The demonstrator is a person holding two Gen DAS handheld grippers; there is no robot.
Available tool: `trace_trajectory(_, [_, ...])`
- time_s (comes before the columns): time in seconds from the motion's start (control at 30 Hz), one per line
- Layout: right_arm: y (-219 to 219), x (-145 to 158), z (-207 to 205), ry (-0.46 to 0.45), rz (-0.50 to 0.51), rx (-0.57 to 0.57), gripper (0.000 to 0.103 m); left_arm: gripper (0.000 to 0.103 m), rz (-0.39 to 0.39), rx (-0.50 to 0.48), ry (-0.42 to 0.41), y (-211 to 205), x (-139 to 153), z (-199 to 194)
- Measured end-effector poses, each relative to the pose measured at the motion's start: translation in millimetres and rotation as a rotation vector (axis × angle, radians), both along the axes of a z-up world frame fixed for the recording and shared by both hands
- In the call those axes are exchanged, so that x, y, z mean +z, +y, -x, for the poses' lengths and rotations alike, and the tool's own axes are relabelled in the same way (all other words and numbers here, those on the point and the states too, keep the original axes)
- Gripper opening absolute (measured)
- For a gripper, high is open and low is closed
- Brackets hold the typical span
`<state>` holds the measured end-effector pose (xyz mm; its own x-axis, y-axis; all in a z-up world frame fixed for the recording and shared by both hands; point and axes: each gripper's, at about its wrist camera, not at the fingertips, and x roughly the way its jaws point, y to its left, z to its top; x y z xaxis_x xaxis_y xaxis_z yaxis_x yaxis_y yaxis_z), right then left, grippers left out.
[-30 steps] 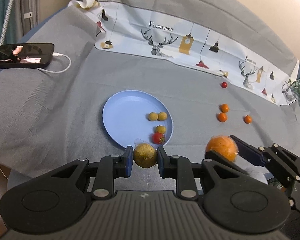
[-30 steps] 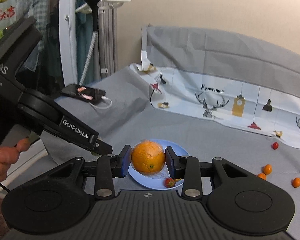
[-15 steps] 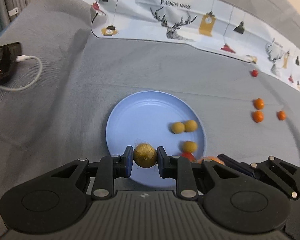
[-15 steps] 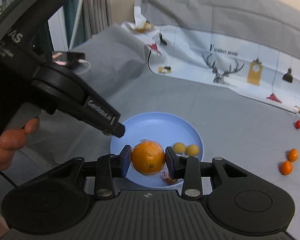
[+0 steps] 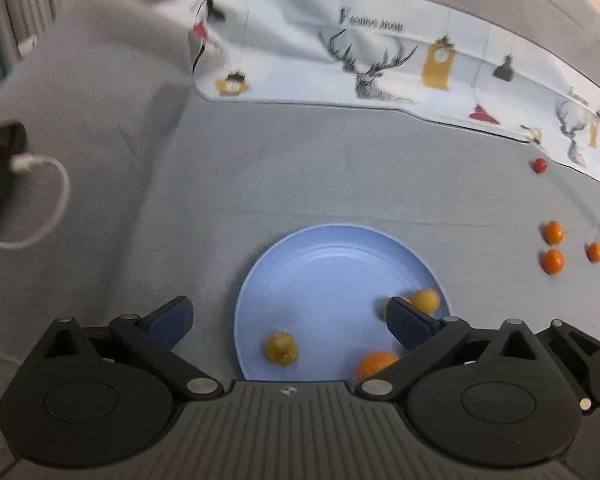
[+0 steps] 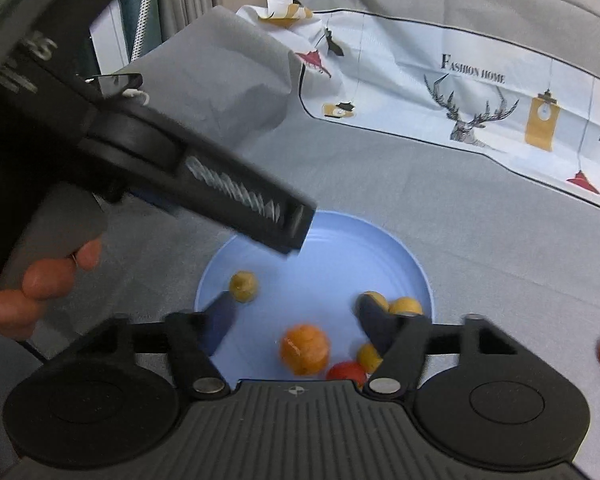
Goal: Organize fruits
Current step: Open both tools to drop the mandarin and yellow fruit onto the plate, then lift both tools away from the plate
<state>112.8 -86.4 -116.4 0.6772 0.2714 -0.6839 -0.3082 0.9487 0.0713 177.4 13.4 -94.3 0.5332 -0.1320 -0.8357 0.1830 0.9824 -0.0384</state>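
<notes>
Left hand-held gripper (image 5: 288, 318) stands wide over the near rim of the blue plate (image 5: 324, 264), jaws just opened, nothing pressed between them; the dull-yellow fruit (image 5: 281, 348) lies loose on the plate below the gap, touching neither pad. Right hand-held gripper (image 6: 294, 322) also spread, jaws just opening, pads clear of the orange (image 6: 305, 348), which sits on the plate near its front edge, somewhat blurred. Beside the orange, a red cherry tomato (image 6: 346, 370) and a small yellow fruit (image 6: 369, 356) at the plate's near right; two more small yellow fruits (image 6: 404, 306) sit close together by the right pad, partly hidden behind it. In the right wrist view the dull-yellow fruit rests at the plate's left side, and the left tool's black body crosses the upper left, with the fingers of a person's hand (image 6: 44, 284) wrapped on its grip. Plate rests on a grey cloth (image 5: 300, 176) spread over the desk. Off the plate to the right on the cloth: three small orange fruits (image 5: 553, 261) grouped together, and a lone red one (image 5: 539, 165) farther back near the printed sheet with deer and lamp motifs (image 5: 380, 68). A white cable (image 5: 56, 200) loops at the far left; the dark object it runs to is mostly cut off.
</notes>
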Motion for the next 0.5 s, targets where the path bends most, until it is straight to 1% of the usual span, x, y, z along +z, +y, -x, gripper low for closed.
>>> trace_trajectory(0.03, [-1.5,3.0,4.8,0.003,0.001,-0.005,0.079,0.102,-0.012,-0.003,0.0,-0.1,3.9,6.0])
trace_trajectory(0.1, [-6.5,8.9,17.9,0.016,-0.008,-0.013,0.085,0.102,-0.019,0.011,0.005,3.5,11.1,21.9])
trace_trajectory(0.13, [-9.5,12.7,28.3,0.027,-0.013,-0.019,0.086,0.102,-0.019,0.02,0.016,6.5,14.5,32.0])
trace_trajectory(0.23, [-16.8,24.2,57.0,0.044,-0.022,-0.023,0.09,0.103,-0.018,0.089,0.047,16.4,22.1,63.3])
trace_trajectory(0.3, [-20.1,33.5,78.2,0.038,-0.021,-0.031,0.093,0.103,-0.021,0.115,0.07,21.9,25.8,85.2])
trace_trajectory(0.33, [-21.2,38.5,88.0,0.031,-0.022,-0.031,0.094,0.103,-0.028,0.122,0.063,23.8,29.7,95.2])
trace_trajectory(0.43, [-22.3,54.4,115.8,-0.015,-0.022,-0.024,0.096,0.103,-0.071,0.146,0.007,27.9,42.3,123.6])
trace_trajectory(0.5, [-21.0,64.1,131.3,-0.062,-0.006,-0.022,0.097,0.103,-0.07,0.144,-0.014,27.8,51.0,140.3])
